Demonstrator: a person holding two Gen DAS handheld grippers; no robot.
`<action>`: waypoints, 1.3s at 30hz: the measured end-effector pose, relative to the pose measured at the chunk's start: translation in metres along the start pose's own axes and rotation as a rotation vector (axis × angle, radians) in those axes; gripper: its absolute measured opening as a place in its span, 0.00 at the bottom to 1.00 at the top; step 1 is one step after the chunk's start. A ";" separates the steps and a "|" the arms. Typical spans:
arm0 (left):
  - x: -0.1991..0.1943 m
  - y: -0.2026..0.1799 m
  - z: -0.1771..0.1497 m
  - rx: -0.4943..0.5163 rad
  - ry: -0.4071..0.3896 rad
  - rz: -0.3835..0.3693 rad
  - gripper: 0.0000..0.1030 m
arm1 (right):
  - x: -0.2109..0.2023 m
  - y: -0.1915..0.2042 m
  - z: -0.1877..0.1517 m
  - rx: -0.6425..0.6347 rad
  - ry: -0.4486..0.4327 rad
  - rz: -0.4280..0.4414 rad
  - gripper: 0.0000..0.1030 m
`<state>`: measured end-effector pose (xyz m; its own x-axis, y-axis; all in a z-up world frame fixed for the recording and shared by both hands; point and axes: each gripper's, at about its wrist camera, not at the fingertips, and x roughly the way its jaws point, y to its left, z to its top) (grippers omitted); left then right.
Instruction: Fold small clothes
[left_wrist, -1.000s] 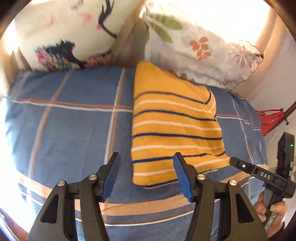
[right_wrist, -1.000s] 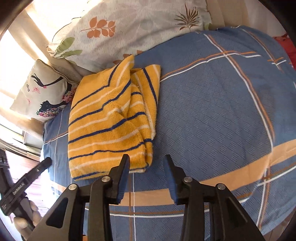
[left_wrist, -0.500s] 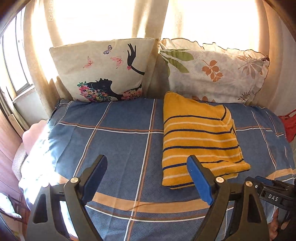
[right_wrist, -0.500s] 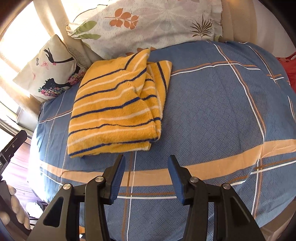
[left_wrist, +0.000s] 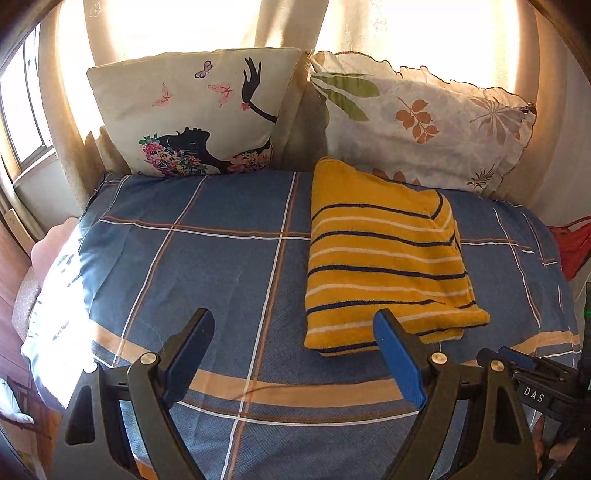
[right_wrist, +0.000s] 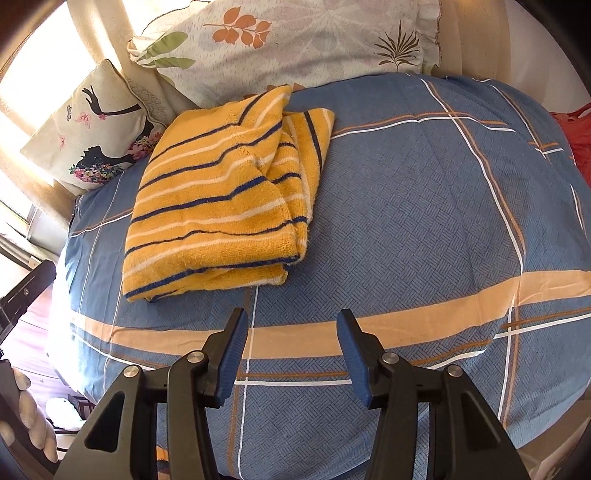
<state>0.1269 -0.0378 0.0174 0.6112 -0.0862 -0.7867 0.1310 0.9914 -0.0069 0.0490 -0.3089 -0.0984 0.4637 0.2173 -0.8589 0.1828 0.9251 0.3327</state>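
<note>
Folded yellow terry garment w/ navy and white stripes lies on blue plaid bedspread — beyond both grippers, untouched. Left gripper spread wide; right gripper parted, empty.

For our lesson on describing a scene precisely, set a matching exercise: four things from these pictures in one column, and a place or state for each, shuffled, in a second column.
Column 1
1. yellow striped garment
2. left gripper
3. butterfly cushion
4. leaf-print pillow

Column 2
A. stands open, holds nothing
B. leans behind the garment's far end
C. lies folded on the blue checked bedcover
D. props at the bed's far left

Pairs: 1-C, 2-A, 3-D, 4-B
</note>
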 end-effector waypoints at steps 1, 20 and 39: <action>0.003 0.002 0.001 -0.007 0.011 -0.004 0.85 | 0.001 -0.001 0.001 0.006 -0.001 0.002 0.53; 0.143 0.034 0.061 -0.081 0.235 -0.269 0.85 | 0.064 -0.050 0.113 0.216 -0.017 0.182 0.67; 0.177 -0.011 0.110 -0.073 0.308 -0.563 0.59 | 0.092 0.018 0.177 0.194 0.019 0.449 0.37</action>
<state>0.3193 -0.0751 -0.0536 0.2116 -0.5733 -0.7915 0.3060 0.8080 -0.5035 0.2487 -0.3276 -0.1026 0.5182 0.5888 -0.6203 0.1271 0.6642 0.7367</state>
